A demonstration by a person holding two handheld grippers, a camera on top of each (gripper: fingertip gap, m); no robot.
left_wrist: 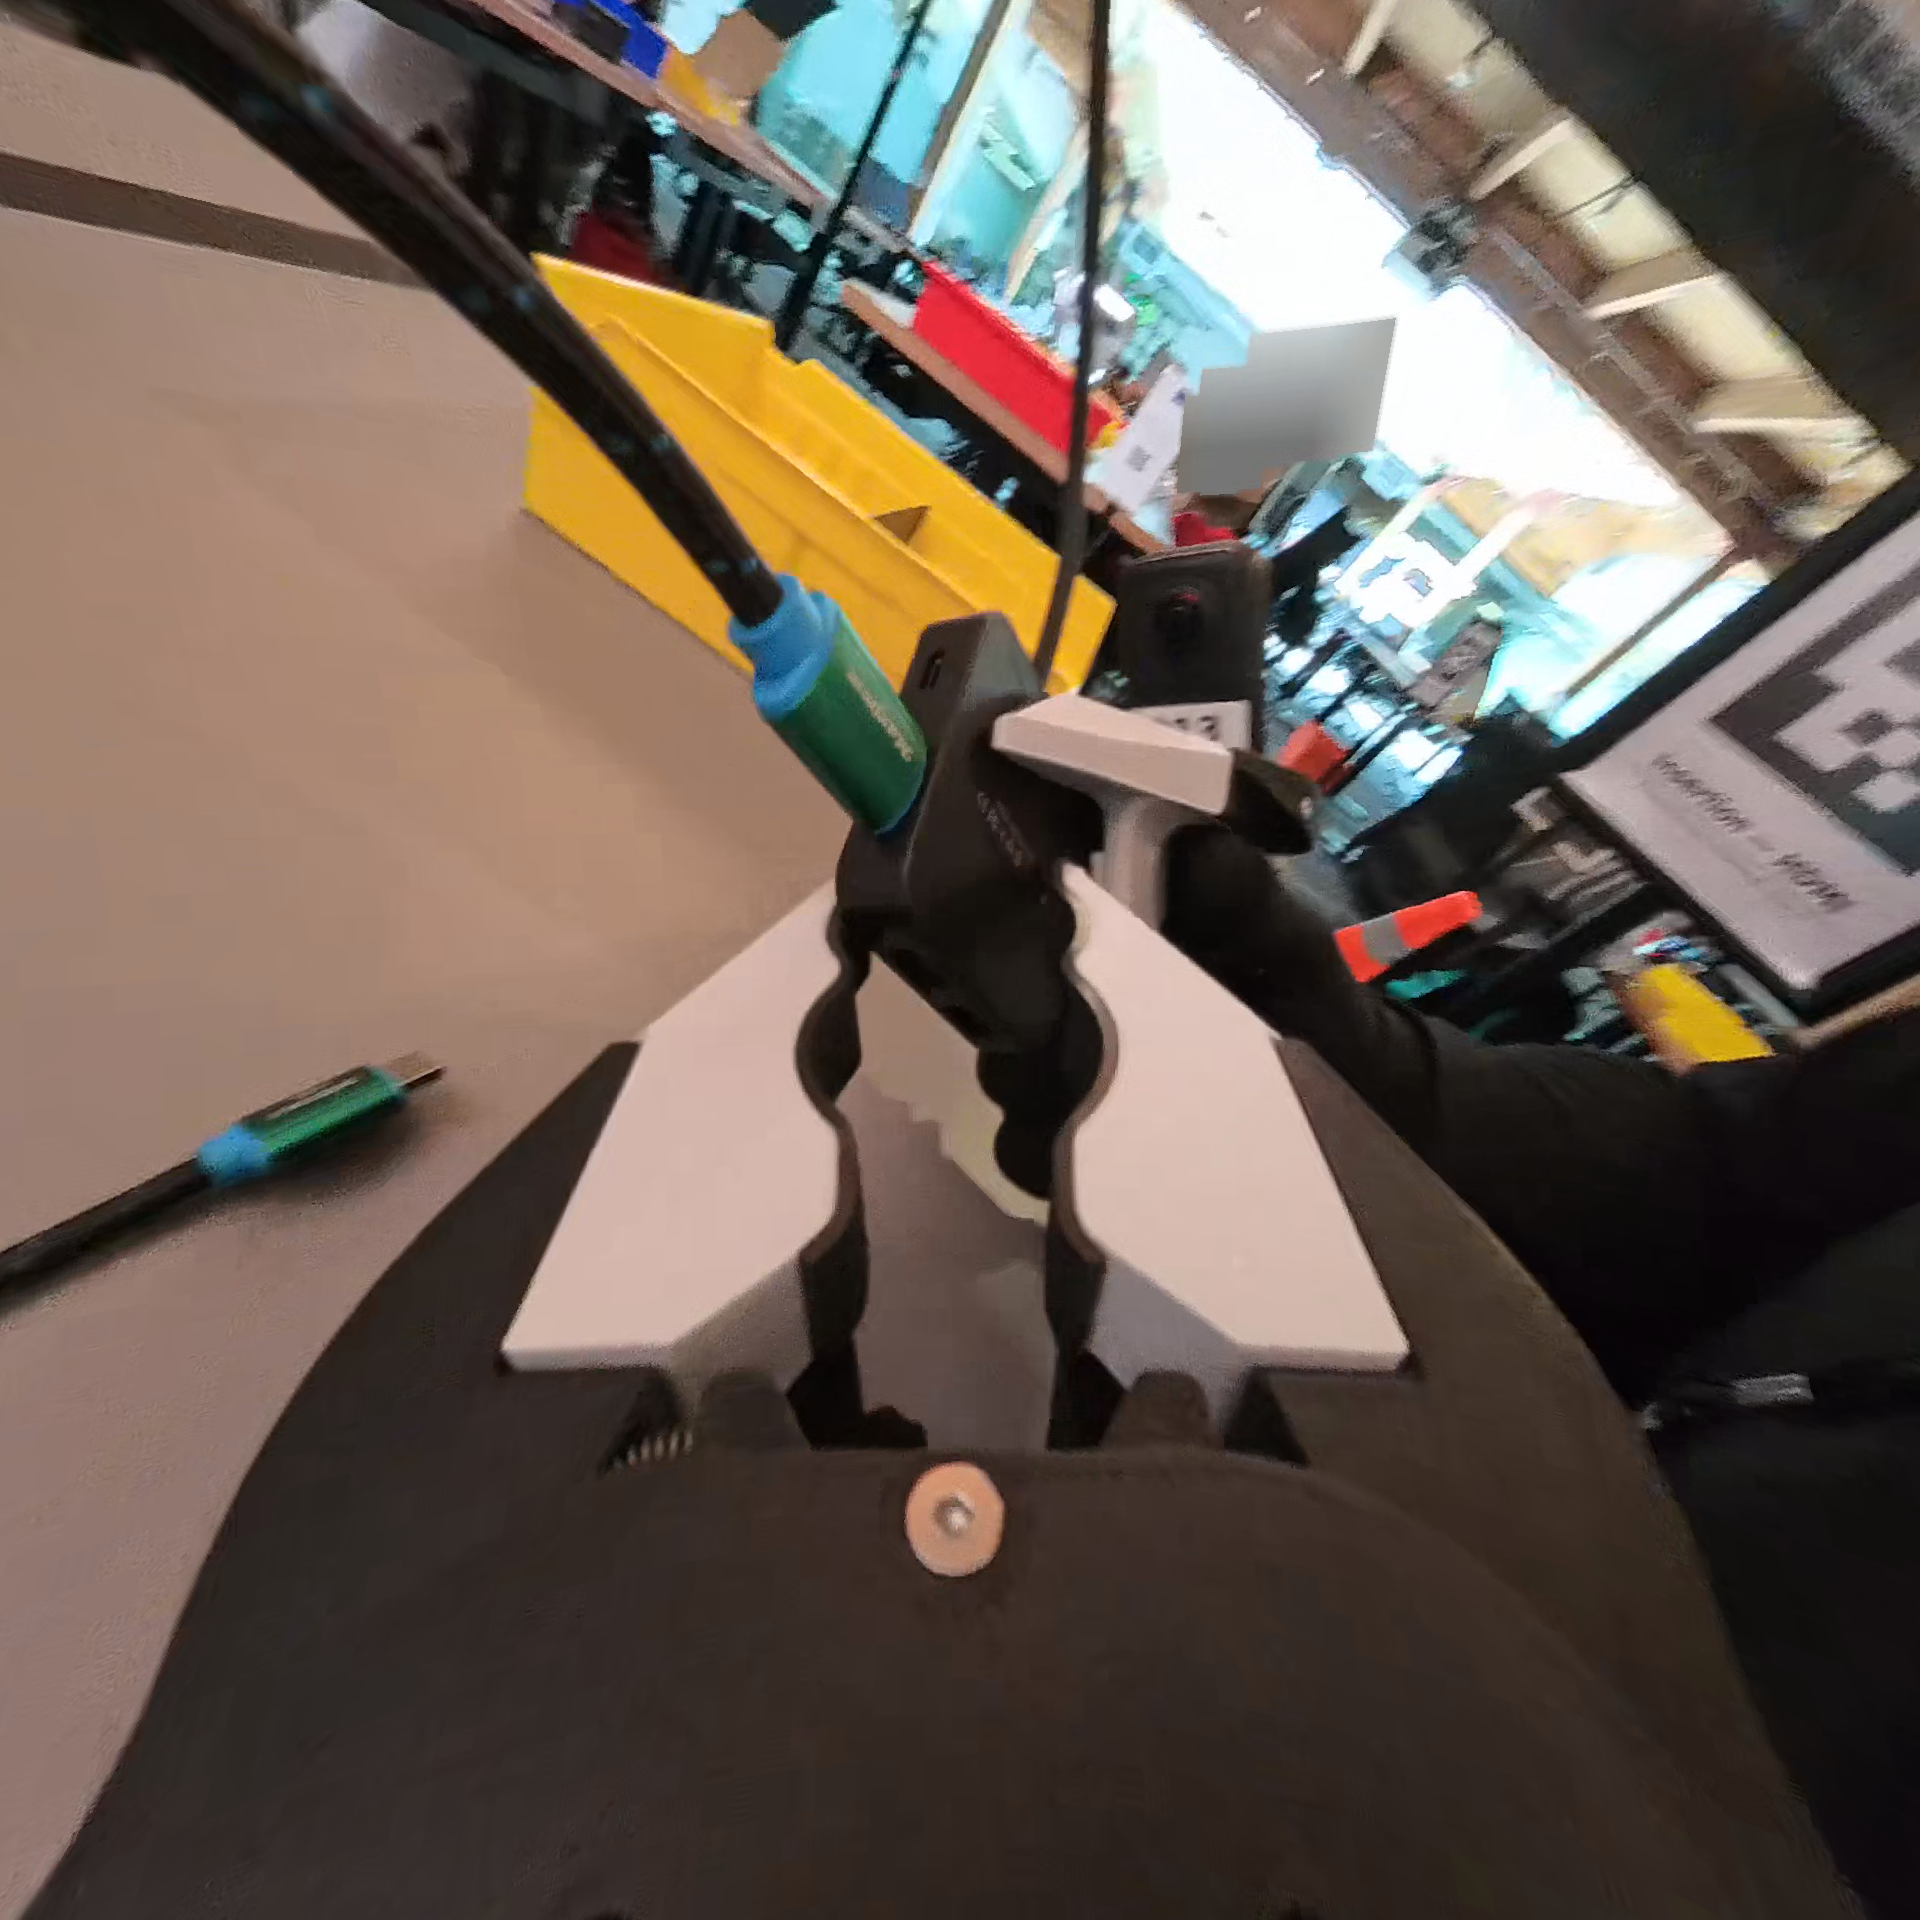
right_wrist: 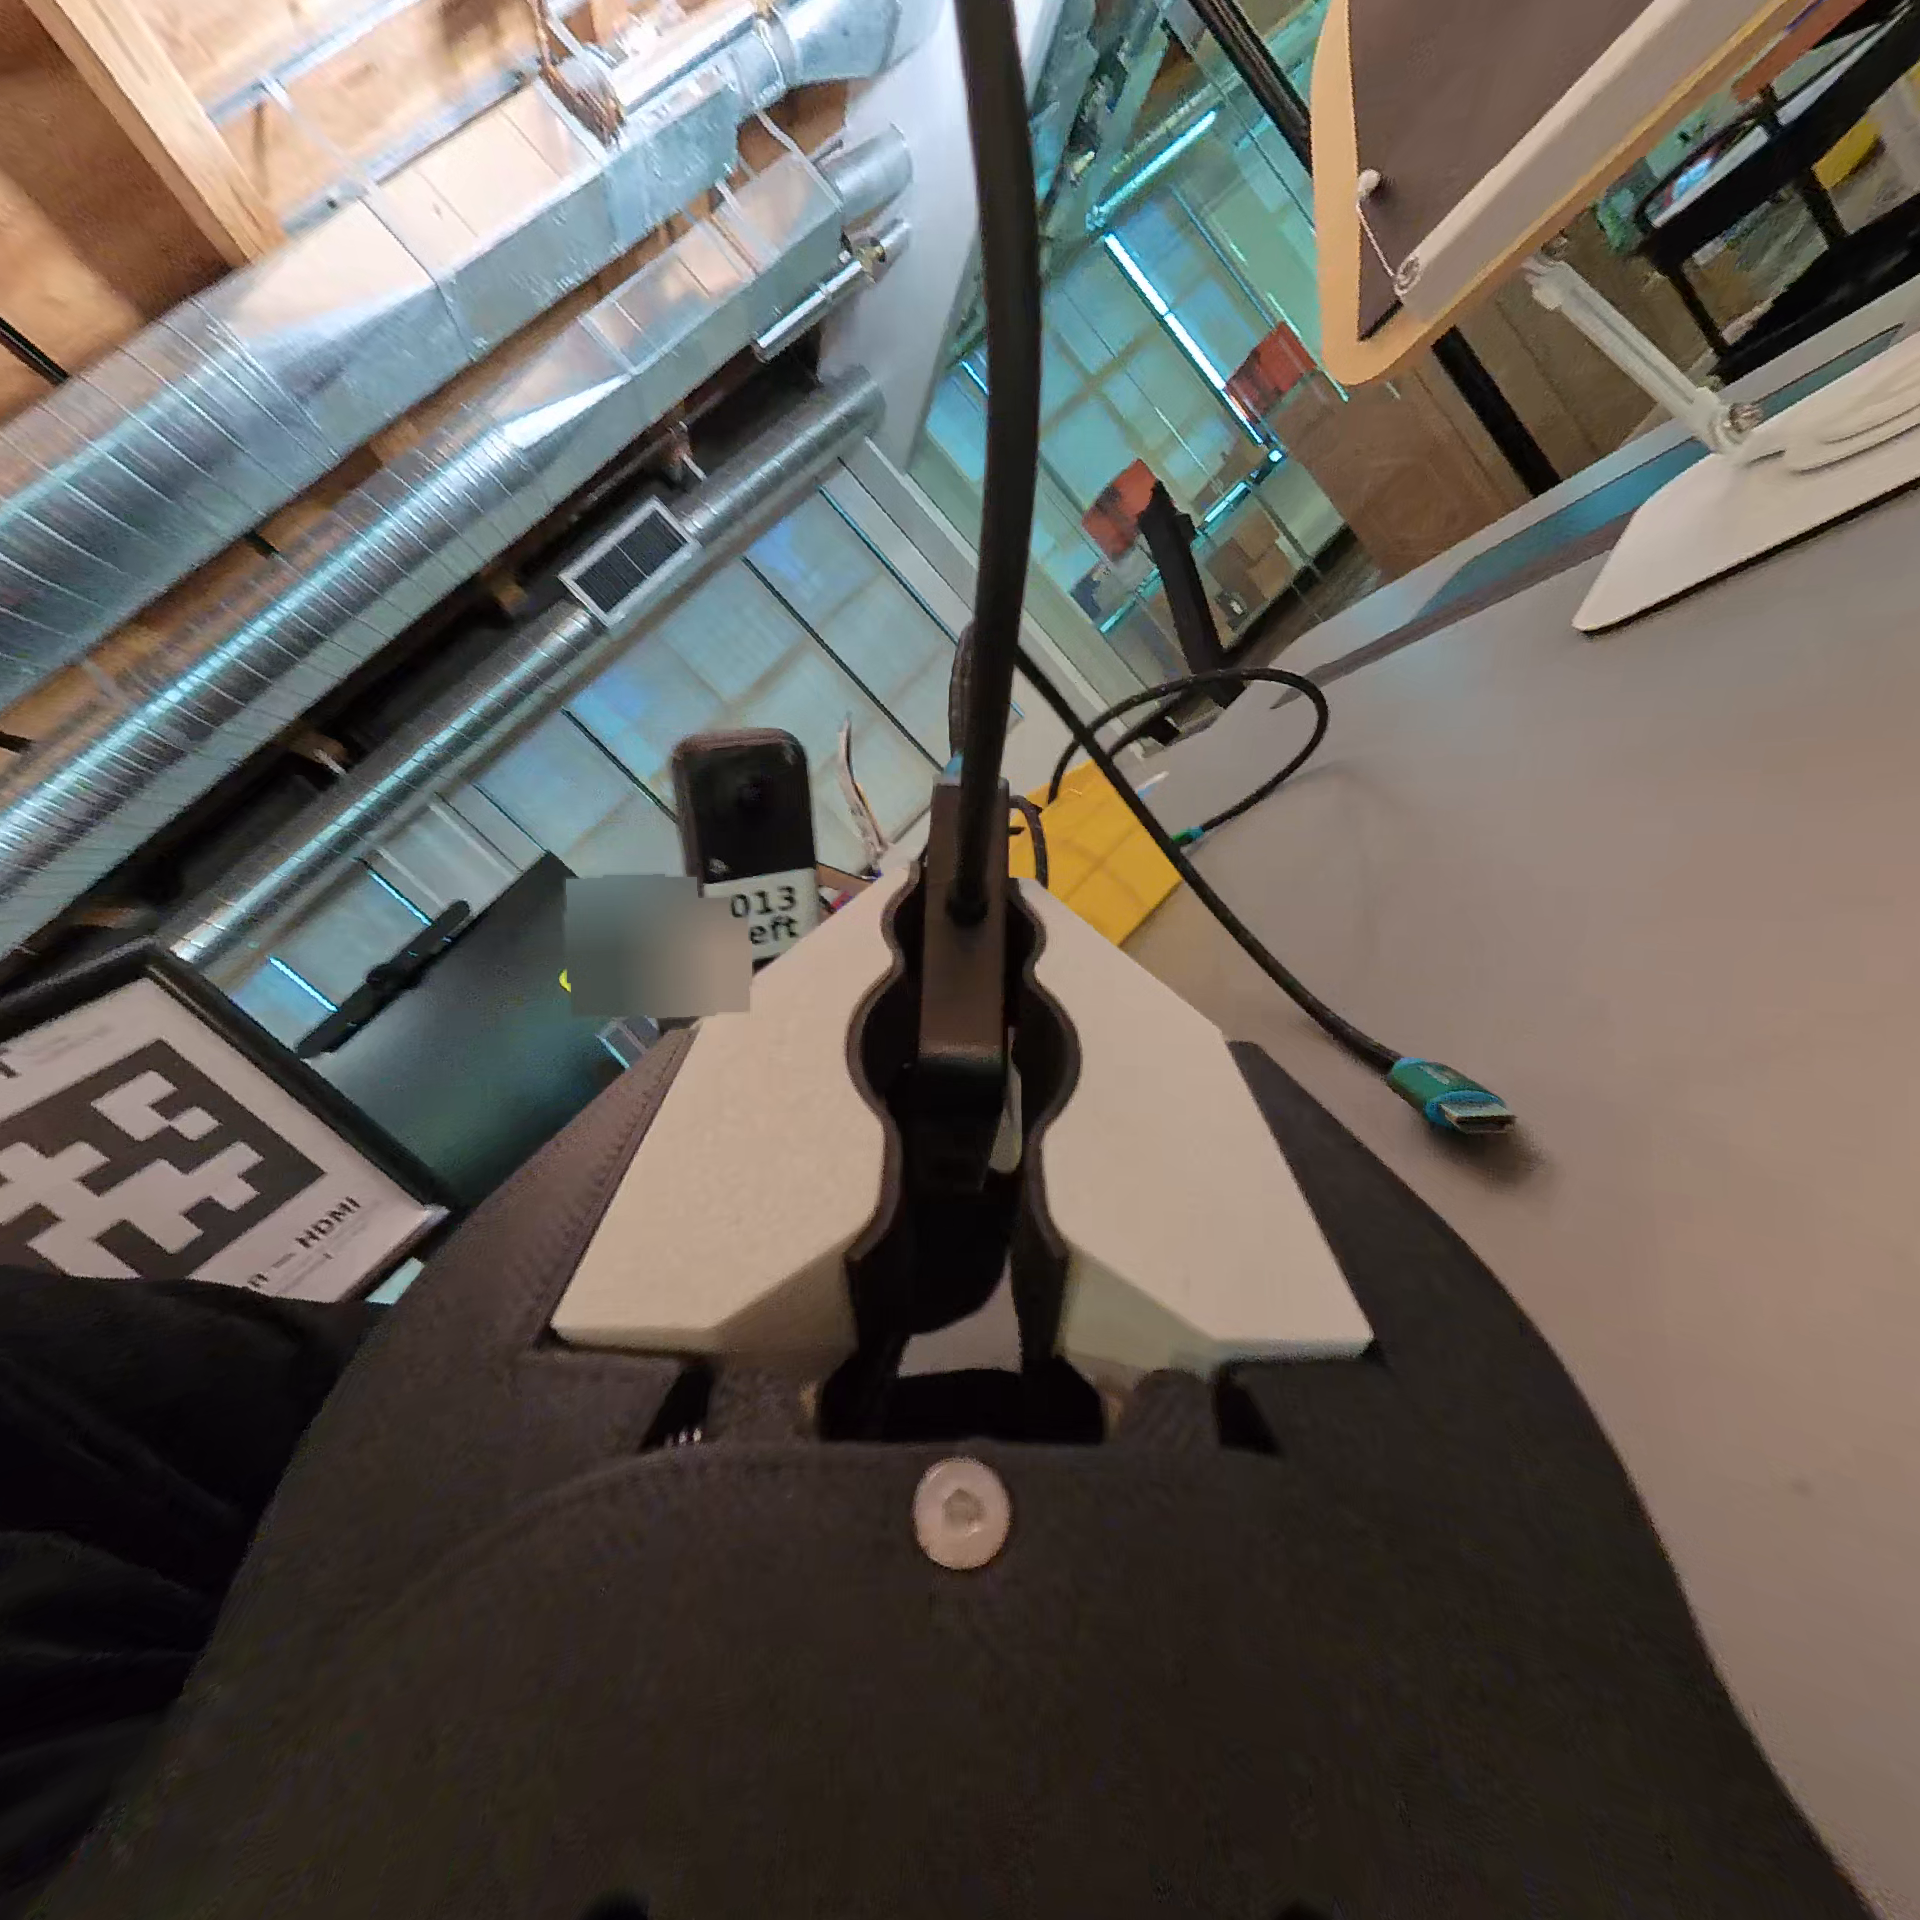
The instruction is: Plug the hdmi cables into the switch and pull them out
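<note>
1. Left claw (left_wrist: pixel 951 904): pressed together on the black switch (left_wrist: pixel 977 717). The switch sits upright between the wavy black pads (left_wrist: pixel 831 1039) at the tips and is held clear of the grey table (left_wrist: pixel 312 727).
2. Right claw (right_wrist: pixel 961 914): also pinching the switch (right_wrist: pixel 961 997), which stands edge-on between its white fingers (right_wrist: pixel 769 1143). In the left wrist view, one white finger (left_wrist: pixel 1122 753) of this claw meets the switch from the far side, opposite the left claw.
3. Plugged HDMI cable: a green plug (left_wrist: pixel 842 717) with a blue collar is seated in the switch face to the left of the left claw's tips. Its black braided cable (left_wrist: pixel 520 301) arcs up and away to the upper left.
4. Thin black lead (right_wrist: pixel 1003 416): rises from the switch's top edge, straight ahead of the right claw's tips, and leaves the top of the view.
5. Loose HDMI cable: its green plug (left_wrist: pixel 312 1117) lies flat on the table, well to the left of the left claw, metal end bare. The right wrist view shows the same plug (right_wrist: pixel 1449 1101) to the right of the right claw, well apart from the switch.
6. Surroundings: a yellow bin (left_wrist: pixel 790 457) stands on the table beyond the left claw's tips, behind the plugged cable.
</note>
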